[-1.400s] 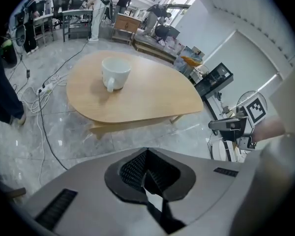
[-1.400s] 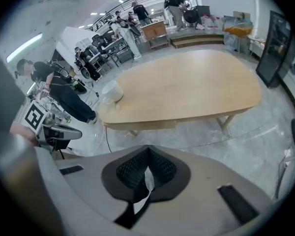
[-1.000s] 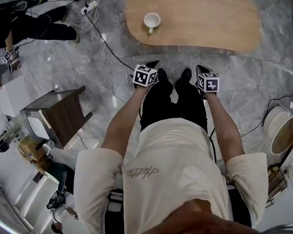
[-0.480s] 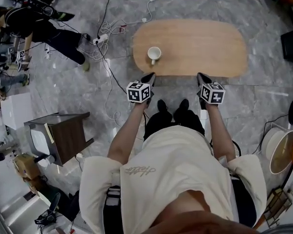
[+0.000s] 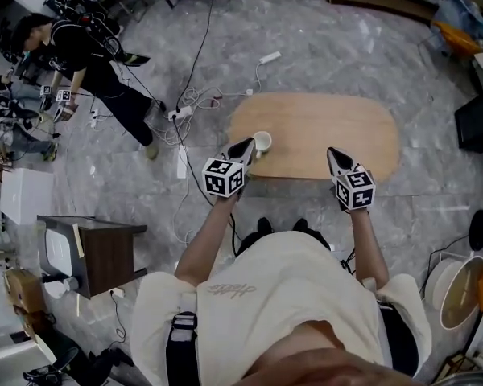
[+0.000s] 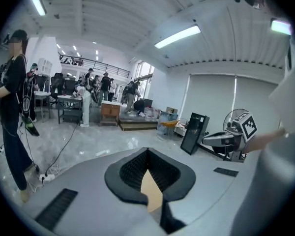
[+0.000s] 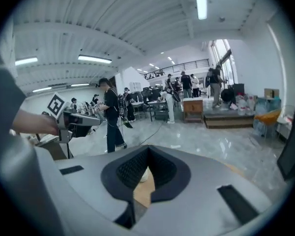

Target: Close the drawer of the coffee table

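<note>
Below both grippers [image 5: 247, 144] [image 5: 332, 153], coffee table [image 5: 330, 123]

One coffee table [image 5: 330, 127], one cup [image 5: 262, 143], two claws [image 5: 246, 144] [image 5: 332, 153], one cabinet [image 5: 105, 256]

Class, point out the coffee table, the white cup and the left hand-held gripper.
coffee table [image 5: 338, 135]: head view, bare wooden top.
white cup [image 5: 262, 142]: head view, its body.
left hand-held gripper [image 5: 244, 146]: head view, between its fingertips.

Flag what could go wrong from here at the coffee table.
1. The cup sits near the table's left end, close by the left gripper; a swing could knock it over.
2. Cables trail left of the coffee table; a sidestep could snag them.
</note>
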